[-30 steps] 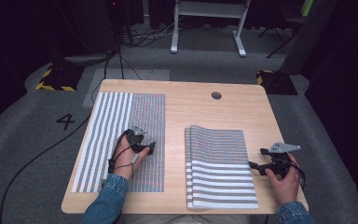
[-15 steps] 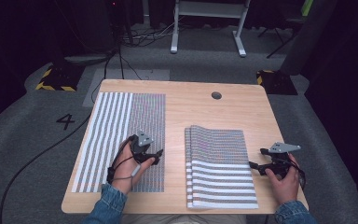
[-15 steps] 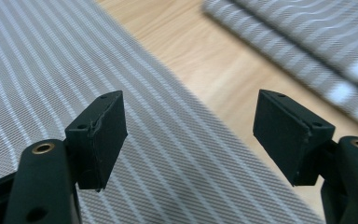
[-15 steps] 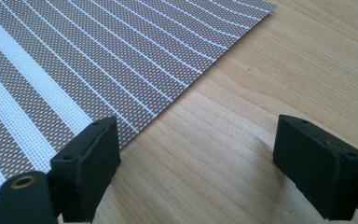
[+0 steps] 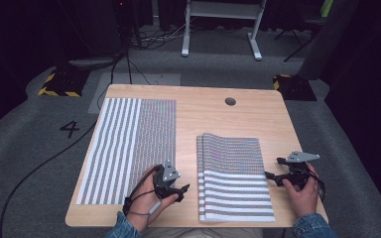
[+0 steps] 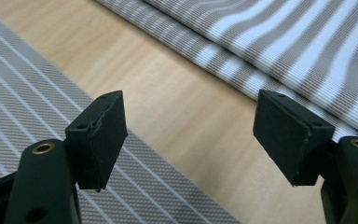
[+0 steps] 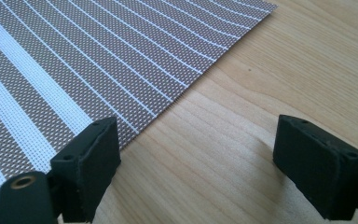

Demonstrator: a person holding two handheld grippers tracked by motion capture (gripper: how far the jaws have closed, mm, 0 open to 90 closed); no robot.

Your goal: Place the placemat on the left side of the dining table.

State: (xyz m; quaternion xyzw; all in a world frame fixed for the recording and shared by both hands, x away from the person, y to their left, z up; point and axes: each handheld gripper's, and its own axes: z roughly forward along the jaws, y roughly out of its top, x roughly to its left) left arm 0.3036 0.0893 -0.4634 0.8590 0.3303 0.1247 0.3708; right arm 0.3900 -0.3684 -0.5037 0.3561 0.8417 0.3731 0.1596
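My left gripper [image 5: 178, 191] has slid toward me and to the right over the last second: it sat on the flat striped mat [image 5: 129, 141] before, and now it hangs at that mat's near right corner, over the strip of bare wood between the two cloths. Its jaws are spread wide with nothing between them; in the left gripper view [image 6: 189, 135] one jaw hovers above the flat mat's edge [image 6: 23, 102], the other close to the folded mat [image 6: 284, 42]. My right gripper [image 5: 273, 177] has stayed put just off the right edge of the folded mat [image 5: 233, 173], jaws likewise wide apart and empty [image 7: 196, 163].

The table [image 5: 203, 111] is pale wood with fine grain, rectangular with rounded corners and a round cable hole [image 5: 230, 101] near the far edge. Both mats are a coarse woven mesh, grey-brown with white stripes: broad bands in one part, thin lines in the other. The folded one lies doubled, its layers showing a soft rounded edge on the left side. The weave's tiny grid is plain in the right gripper view [image 7: 74, 60].
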